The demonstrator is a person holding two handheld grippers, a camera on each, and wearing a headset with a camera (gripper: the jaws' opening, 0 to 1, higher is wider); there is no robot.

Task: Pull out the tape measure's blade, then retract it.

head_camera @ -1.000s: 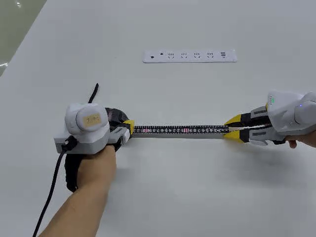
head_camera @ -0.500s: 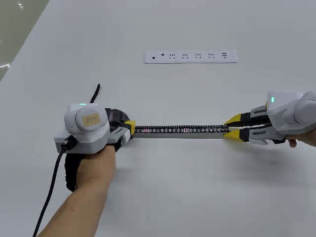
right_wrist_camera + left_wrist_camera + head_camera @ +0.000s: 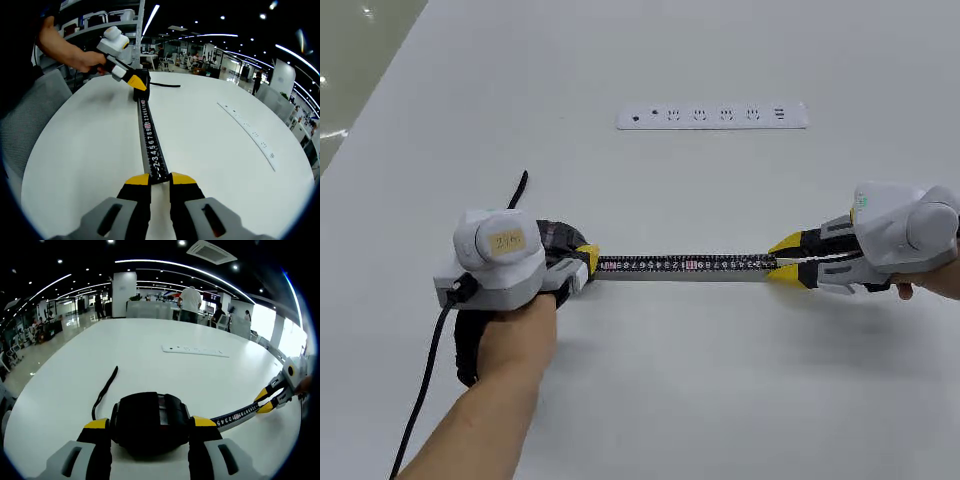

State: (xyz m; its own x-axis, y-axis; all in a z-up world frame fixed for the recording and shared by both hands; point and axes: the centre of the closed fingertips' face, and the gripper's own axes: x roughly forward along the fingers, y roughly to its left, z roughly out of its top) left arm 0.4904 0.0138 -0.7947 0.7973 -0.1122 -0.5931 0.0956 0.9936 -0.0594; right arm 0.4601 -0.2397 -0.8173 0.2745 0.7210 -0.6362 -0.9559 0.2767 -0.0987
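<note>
A black tape measure case (image 3: 558, 240) (image 3: 150, 420) rests on the white table, and my left gripper (image 3: 582, 262) (image 3: 150, 426) is shut on it from both sides. Its dark blade (image 3: 685, 265) (image 3: 149, 140) (image 3: 235, 416) with white numbers runs out flat to the right, just above the table. My right gripper (image 3: 778, 266) (image 3: 160, 179) is shut on the blade's end, yellow-tipped jaws pinching it. In the right gripper view the left gripper (image 3: 131, 76) and the case (image 3: 141, 80) sit at the blade's far end. The case's black wrist strap (image 3: 517, 188) (image 3: 105, 390) lies behind it.
A white power strip (image 3: 713, 116) (image 3: 195, 350) (image 3: 247, 127) lies flat at the far side of the table. A black cable (image 3: 425, 385) trails from the left gripper toward the near edge. Open white tabletop (image 3: 680, 380) surrounds the blade. People stand in the background.
My right gripper has moved slightly left with the blade's end, so the pulled-out length is a little shorter. The left gripper and case hold their place.
</note>
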